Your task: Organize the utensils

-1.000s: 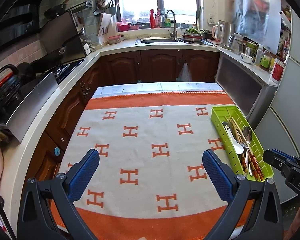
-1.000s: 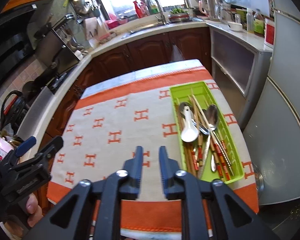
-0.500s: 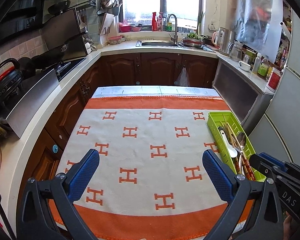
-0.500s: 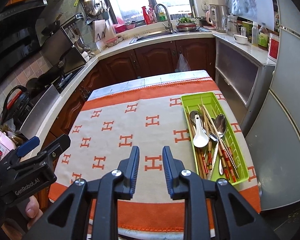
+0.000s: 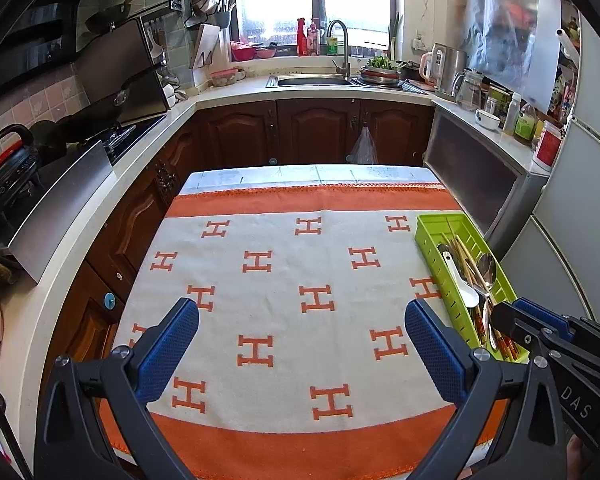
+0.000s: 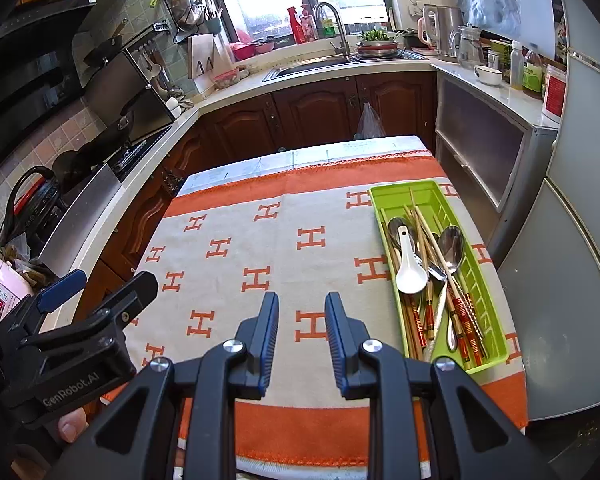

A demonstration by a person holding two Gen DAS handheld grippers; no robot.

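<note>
A green utensil tray [image 6: 482, 236] lies at the right side of the table on an orange and cream cloth [image 6: 260, 248]. It holds a white ceramic spoon [image 6: 410, 270], metal spoons [image 6: 452, 246] and several chopsticks [image 6: 462, 316]. The tray also shows in the left wrist view [image 5: 434, 226]. My left gripper [image 5: 302, 344] is wide open and empty above the near middle of the cloth. My right gripper [image 6: 302, 326] is empty, its jaws a narrow gap apart, left of the tray's near end.
The table's near edge is just below both grippers. A grey fridge [image 6: 572, 260] stands close to the table's right side. Wooden cabinets [image 5: 316, 132], a sink [image 5: 312, 80] and a stove counter [image 5: 60, 184] ring the far and left sides.
Both grippers have pulled back and risen, so more of the kitchen shows. The right gripper's jaws have opened slightly. The utensils in the tray have not moved.
</note>
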